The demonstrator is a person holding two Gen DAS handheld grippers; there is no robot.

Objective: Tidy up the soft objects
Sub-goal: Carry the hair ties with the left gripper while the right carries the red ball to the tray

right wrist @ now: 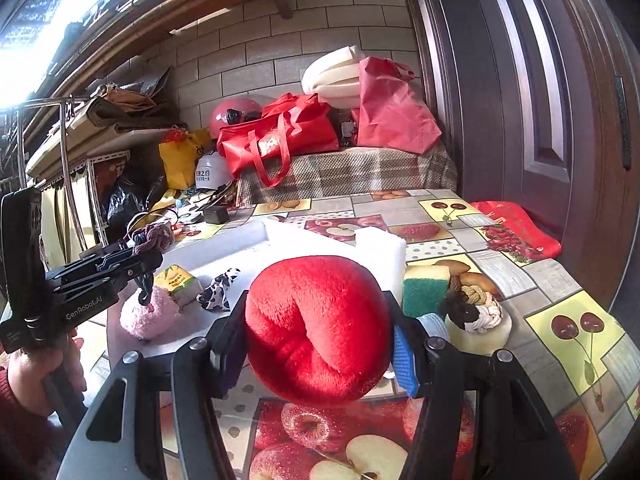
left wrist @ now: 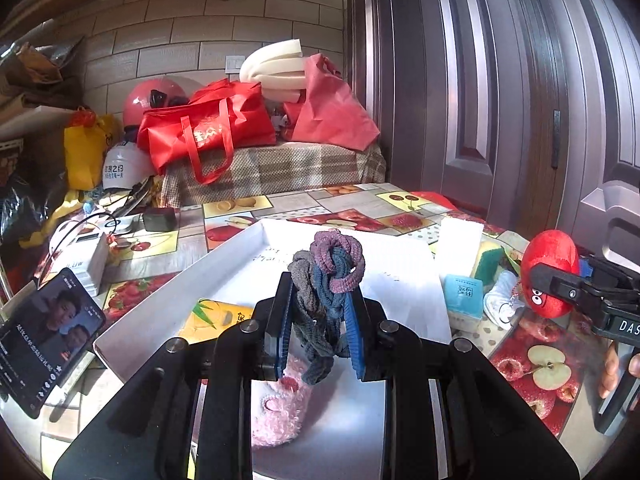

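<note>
My left gripper (left wrist: 320,320) is shut on a knot of grey, blue and purple hair ties (left wrist: 326,280) and holds it above the white tray (left wrist: 168,312). A pink fluffy item (left wrist: 276,408) lies in the tray under it, beside a yellow tissue pack (left wrist: 218,316). My right gripper (right wrist: 316,340) is shut on a red plush toy (right wrist: 316,328) above the fruit-print tablecloth, right of the tray. The left gripper (right wrist: 132,260) shows in the right wrist view; the right one (left wrist: 560,284) shows in the left wrist view with the toy (left wrist: 550,256).
A green-yellow sponge (right wrist: 424,292), a braided rope knot (right wrist: 476,308) on a white roll, a white foam block (right wrist: 380,256) and a cow-print bow (right wrist: 218,286) lie around. A phone (left wrist: 48,340) stands at the left. Red bags (left wrist: 208,128) sit behind.
</note>
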